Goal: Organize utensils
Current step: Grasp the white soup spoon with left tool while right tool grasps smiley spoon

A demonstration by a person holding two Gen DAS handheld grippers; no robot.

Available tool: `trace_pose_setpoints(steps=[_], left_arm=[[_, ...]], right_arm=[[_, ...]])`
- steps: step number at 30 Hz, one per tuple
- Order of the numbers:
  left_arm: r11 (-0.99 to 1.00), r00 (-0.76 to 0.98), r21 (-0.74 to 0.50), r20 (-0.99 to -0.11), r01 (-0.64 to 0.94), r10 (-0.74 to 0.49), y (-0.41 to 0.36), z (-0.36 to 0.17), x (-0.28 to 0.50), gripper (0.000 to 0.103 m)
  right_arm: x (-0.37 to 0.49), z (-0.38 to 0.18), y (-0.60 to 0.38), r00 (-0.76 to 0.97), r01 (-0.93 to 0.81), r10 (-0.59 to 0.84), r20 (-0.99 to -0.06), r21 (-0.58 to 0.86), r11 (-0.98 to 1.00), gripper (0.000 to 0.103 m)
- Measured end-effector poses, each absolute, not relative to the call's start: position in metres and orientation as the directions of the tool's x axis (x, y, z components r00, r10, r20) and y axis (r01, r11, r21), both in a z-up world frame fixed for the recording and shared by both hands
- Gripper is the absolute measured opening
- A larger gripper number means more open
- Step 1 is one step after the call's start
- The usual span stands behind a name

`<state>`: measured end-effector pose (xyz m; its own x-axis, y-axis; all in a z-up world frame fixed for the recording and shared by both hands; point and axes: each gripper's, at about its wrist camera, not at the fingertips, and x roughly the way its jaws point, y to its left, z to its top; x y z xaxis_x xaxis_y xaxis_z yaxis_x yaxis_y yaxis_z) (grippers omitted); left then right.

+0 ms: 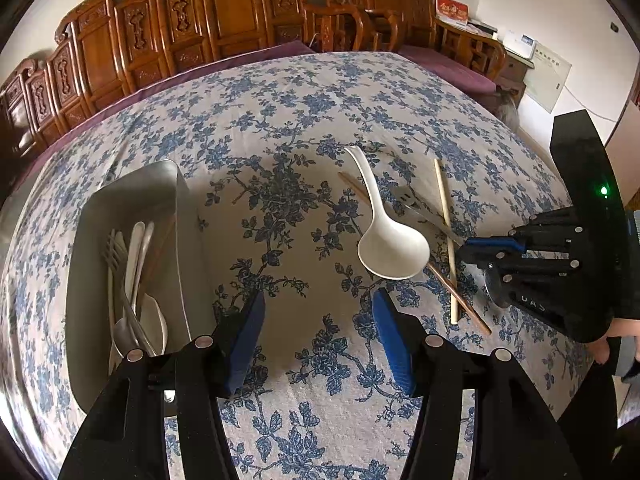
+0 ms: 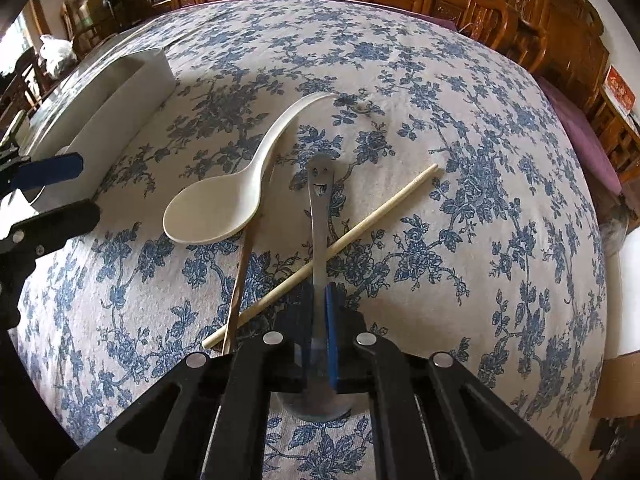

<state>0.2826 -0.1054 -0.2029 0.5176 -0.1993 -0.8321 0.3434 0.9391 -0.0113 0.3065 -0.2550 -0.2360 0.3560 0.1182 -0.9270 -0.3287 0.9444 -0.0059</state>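
Note:
A metal spoon with a smiley face on its handle lies across a pale chopstick. My right gripper is shut on the spoon's neck, just above its bowl; the left wrist view shows this gripper at the right. A white rice spoon rests over a dark brown chopstick beside them. My left gripper hangs open over bare cloth between the rice spoon and a metal tray. The tray holds several forks and spoons.
The table wears a blue floral cloth. Carved wooden chairs with purple cushions line the far side. A person's hand holds the right gripper at the table's right edge.

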Motion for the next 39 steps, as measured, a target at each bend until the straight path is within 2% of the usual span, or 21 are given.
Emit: trace_pose_setpoints(steps=[8, 17, 25, 34, 36, 39], left_arm=[[0.944, 0.526, -0.022, -0.826, 0.330, -0.204, -0.107, -0.200, 0.285, 0.053], [0.948, 0.519, -0.062, -0.825, 0.312, -0.225, -0.127, -0.198, 0.294, 0.053], [0.962, 0.430, -0.158, -0.870, 0.223, -0.242, -0.138, -0.229, 0.323, 0.053], [0.972, 0.387, -0.156, -0.897, 0.178, -0.215, -0.147, -0.247, 0.335, 0.053], [0.973, 0.389, -0.147, -0.898, 0.177, -0.207, -0.151, -0.247, 0.334, 0.050], [0.977, 0.397, -0.122, -0.899, 0.176, -0.183, -0.155, -0.247, 0.333, 0.034]], right_arm=[[0.286, -0.209, -0.277, 0.446, -0.301, 0.149, -0.882, 0.009, 0.954, 0.007], [0.270, -0.223, -0.311, 0.440, -0.276, 0.155, -0.884, 0.031, 0.961, 0.007], [0.275, -0.233, -0.325, 0.427, -0.280, 0.151, -0.891, 0.028, 0.960, 0.007], [0.275, -0.238, -0.332, 0.421, -0.286, 0.176, -0.890, 0.054, 0.957, 0.007], [0.275, -0.238, -0.334, 0.419, -0.282, 0.190, -0.888, 0.072, 0.957, 0.007], [0.275, -0.238, -0.334, 0.420, -0.281, 0.194, -0.887, 0.077, 0.957, 0.008]])
